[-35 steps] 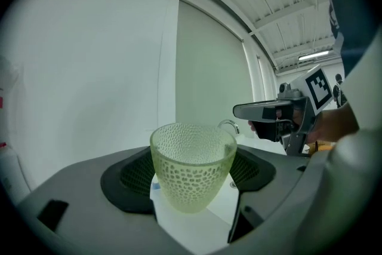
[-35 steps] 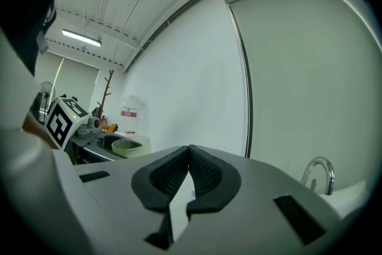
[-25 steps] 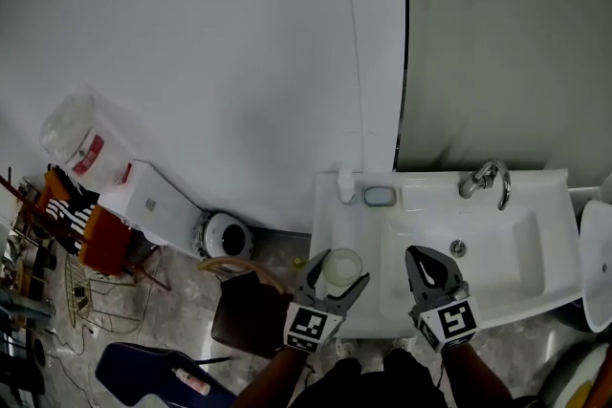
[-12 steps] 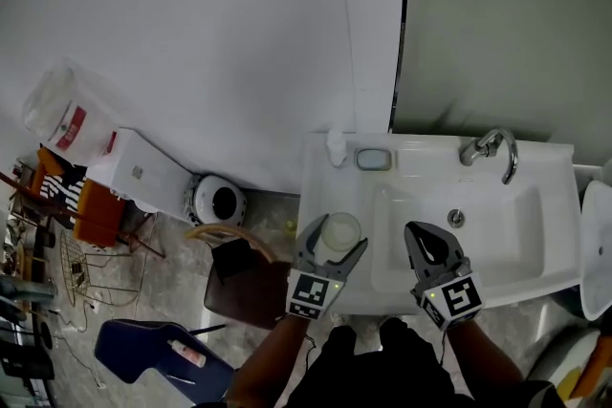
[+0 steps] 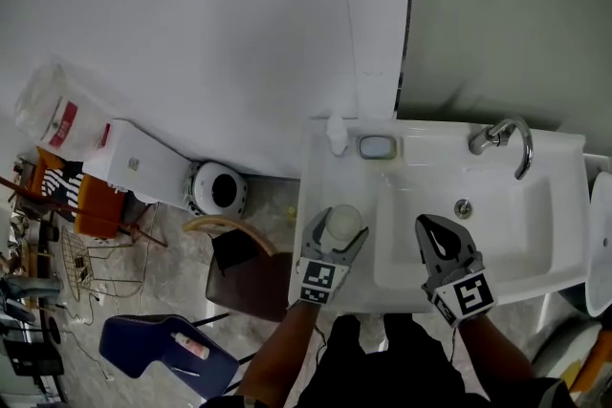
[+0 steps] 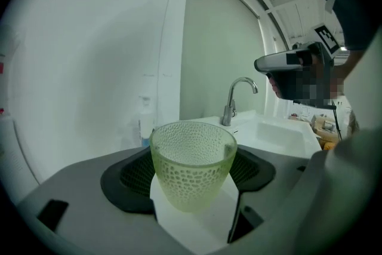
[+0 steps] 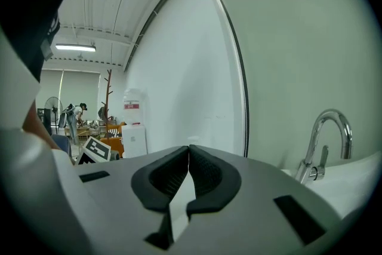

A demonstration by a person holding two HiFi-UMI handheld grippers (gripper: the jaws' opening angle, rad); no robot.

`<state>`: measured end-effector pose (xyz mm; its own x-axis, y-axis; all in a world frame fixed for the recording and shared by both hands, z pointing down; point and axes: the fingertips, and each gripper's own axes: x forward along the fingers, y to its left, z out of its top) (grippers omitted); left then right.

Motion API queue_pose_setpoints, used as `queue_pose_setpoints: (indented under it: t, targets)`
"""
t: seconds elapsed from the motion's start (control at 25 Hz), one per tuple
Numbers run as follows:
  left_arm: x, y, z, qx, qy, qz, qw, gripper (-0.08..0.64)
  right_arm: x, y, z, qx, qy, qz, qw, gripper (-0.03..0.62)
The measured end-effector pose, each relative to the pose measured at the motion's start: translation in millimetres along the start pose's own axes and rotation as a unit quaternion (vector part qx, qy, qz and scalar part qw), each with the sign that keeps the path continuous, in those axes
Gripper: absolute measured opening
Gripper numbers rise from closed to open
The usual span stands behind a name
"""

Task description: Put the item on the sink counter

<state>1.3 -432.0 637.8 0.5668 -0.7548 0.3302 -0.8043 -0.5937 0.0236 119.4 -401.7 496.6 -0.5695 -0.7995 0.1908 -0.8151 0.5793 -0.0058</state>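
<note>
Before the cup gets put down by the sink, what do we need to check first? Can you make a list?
1. Grip: left gripper pads press the pale green dimpled plastic cup: ok.
2. Cup upright: ok.
3. Cup over the white sink counter, left of the basin: ok.
4. Bare counter in front of the small white bottle: ok.
5. Cup's base touching the counter: cannot tell.
6. Closed, empty right gripper clear of the cup: ok.

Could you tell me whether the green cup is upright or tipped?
Upright: the cup stands rim up, held in the left gripper.
</note>
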Motion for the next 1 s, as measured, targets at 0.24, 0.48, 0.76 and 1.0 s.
queue_pose_setpoints:
  t: [0.24,0.48,0.76,1.0]
  targets:
    - [14,8,-24,-0.021,0.008,0.013,0.9996,0.391,3,-6,-1,0.004,-0.013,0.002,1.0,0.015]
    - [22,10,-37,-0.029,0.018,0.024,0.9991,0.391,4,-13,-4,0.004,-0.004,0.003,1.0,0.015]
    - [25,8,-41,-0.015,0.013,0.033,0.9993,0.397,10,-8,-1,0.004,-0.01,0.014,1.0,0.015]
    - [15,7,-35,-0.009,0.013,0.027,0.9995,0.474,15,2,7,-0.014,-0.012,0.037,0.999,0.017]
